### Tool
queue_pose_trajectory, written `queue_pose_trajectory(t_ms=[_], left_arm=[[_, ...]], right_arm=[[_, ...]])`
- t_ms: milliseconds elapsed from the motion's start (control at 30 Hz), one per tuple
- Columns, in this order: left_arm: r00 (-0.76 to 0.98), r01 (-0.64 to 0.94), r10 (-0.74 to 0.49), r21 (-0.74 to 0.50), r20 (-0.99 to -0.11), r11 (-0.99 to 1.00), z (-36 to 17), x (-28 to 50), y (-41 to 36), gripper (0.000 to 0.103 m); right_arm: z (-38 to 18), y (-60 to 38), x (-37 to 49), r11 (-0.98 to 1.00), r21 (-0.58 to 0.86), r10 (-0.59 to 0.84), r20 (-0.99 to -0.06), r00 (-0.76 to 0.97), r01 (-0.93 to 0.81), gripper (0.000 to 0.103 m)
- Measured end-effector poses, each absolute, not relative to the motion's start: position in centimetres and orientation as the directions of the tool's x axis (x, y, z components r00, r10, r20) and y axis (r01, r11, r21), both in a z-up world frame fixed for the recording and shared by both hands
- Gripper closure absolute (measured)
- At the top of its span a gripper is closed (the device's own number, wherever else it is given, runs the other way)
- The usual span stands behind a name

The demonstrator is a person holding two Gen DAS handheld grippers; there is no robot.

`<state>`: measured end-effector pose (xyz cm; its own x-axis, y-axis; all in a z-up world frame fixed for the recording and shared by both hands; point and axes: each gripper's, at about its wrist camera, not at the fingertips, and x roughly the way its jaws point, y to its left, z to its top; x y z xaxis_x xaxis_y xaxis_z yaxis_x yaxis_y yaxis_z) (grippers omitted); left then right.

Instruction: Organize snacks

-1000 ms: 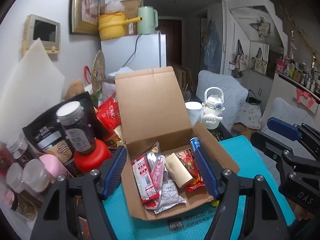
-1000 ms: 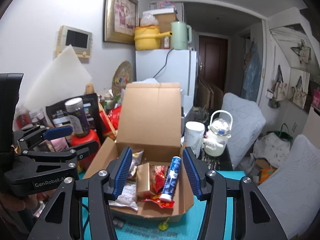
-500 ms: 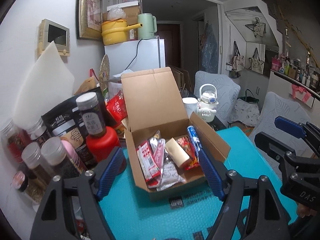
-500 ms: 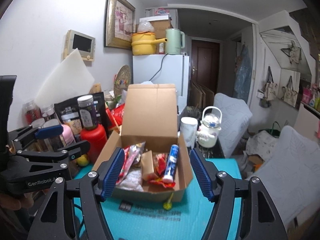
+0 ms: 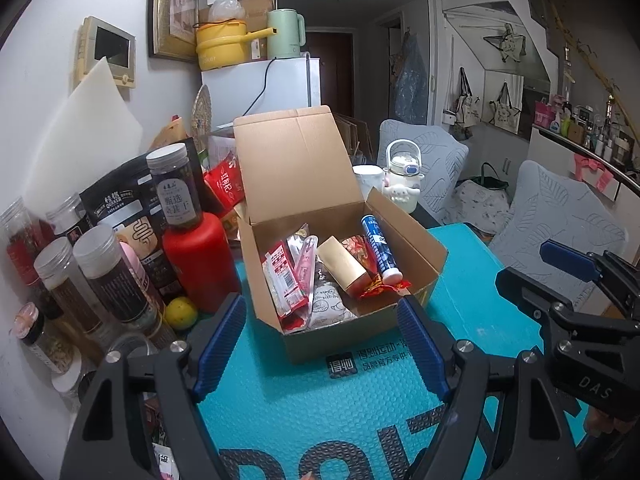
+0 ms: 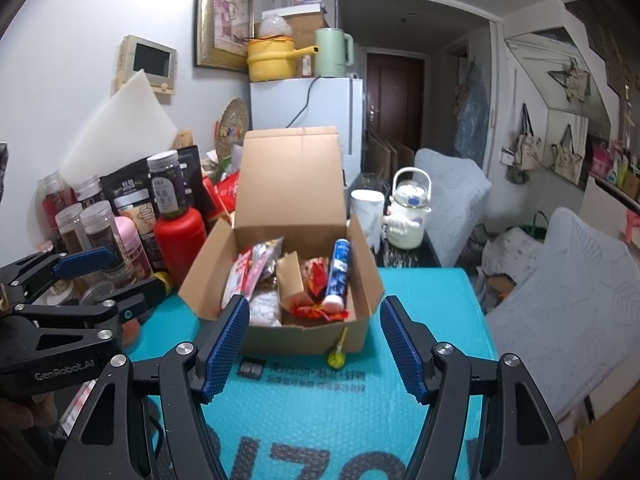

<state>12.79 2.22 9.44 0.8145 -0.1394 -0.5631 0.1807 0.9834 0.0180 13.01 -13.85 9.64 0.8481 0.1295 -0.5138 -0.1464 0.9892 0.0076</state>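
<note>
Hovering empty, the left gripper [image 5: 320, 344] and right gripper [image 6: 314, 344] had jaws spread; the snack-filled box [image 6: 304, 332] sat at twelve o'clock. Closing its lid looked best done pushing slowly.

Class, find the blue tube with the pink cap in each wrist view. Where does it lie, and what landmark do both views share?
Left wrist: blue tube lies along the cardboard box's right side, cap nearest.
Right wrist: blue tube right of centre in the cardboard box.
Shared landmark: red bottle left of the box.
</note>
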Motion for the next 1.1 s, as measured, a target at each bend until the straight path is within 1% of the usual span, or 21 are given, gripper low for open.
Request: queue_pose_trajectory(t_ms=[300,767,1100], left_arm=[[0.808,0.189,-0.147,0.014,-0.571,0.982,9.26,12.72,2.27,0.025],[0.798,0.158,-0.127,0.002,-0.589,0.987,8.67,13.09,2.16,0.025],[0.801,0.153,-0.119,0.008,-0.586,0.988,8.83,13.16,2.07,0.025]], right_arm=[[9.22,-13.72,12.62,0.989,0.006,0.132,-0.523,0.842,-0.151,0.035],[8.95,-13.94,12.92,0.984,0.011,0.155,-0.532,0.832,-0.177,0.035],[8.66,-14.33,13.02,0.983,0.026,0.167,-0.534,0.829,-0.181,0.035]])
